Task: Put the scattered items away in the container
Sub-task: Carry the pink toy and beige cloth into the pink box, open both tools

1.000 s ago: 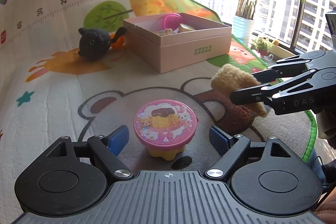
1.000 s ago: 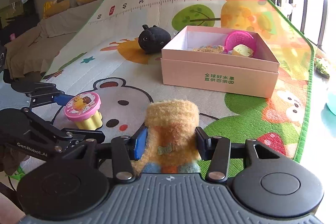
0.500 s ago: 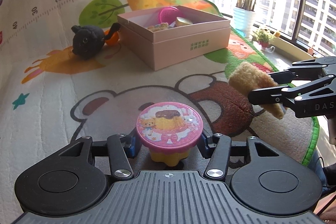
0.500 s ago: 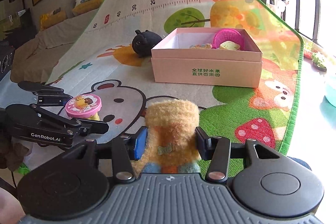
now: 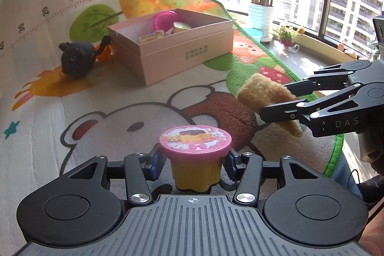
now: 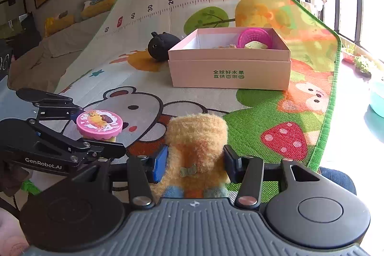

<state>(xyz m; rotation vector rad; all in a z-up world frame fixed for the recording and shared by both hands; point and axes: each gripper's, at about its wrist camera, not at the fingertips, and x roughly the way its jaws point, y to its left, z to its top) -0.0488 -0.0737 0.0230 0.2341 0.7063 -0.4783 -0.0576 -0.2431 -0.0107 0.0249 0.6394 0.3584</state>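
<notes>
A person's two handheld grippers hover over a cartoon-printed play mat [image 5: 60, 112], each carrying a toy. The left gripper [image 5: 195, 161], whose jaws have just been opening slightly after closing in, has its blue pads against the sides of a toy pudding cup [image 5: 195, 155]: a squat, round plastic tub standing upright, its fluted yellow body tapering downward and its glossy pink lid, printed with bears and a dessert, facing straight up. In the right wrist view the cup [image 6: 99, 124] sits lifted clear of the mat at the left.

The right gripper [image 6: 195, 163] is partly closed and clamped on a fuzzy orange-tan plush toy [image 6: 196, 150], a soft, nubby piece with a small stitched bow and blue felt at its near end. Its long axis runs along the fingers, the rounded top pointing forward toward the box. From the left wrist camera the plush [image 5: 266, 97] reads as a tapered wedge, tilted, broad end up and to the left.

Beyond them, well apart from both grippers, a pale pink cardboard box [image 6: 230, 73] with green printed characters rests open on the mat, holding a pink plastic basket [image 6: 254, 36] and smaller pieces. A black plush animal [image 6: 160, 46], round and matte, lies just beside the box's left wall
</notes>
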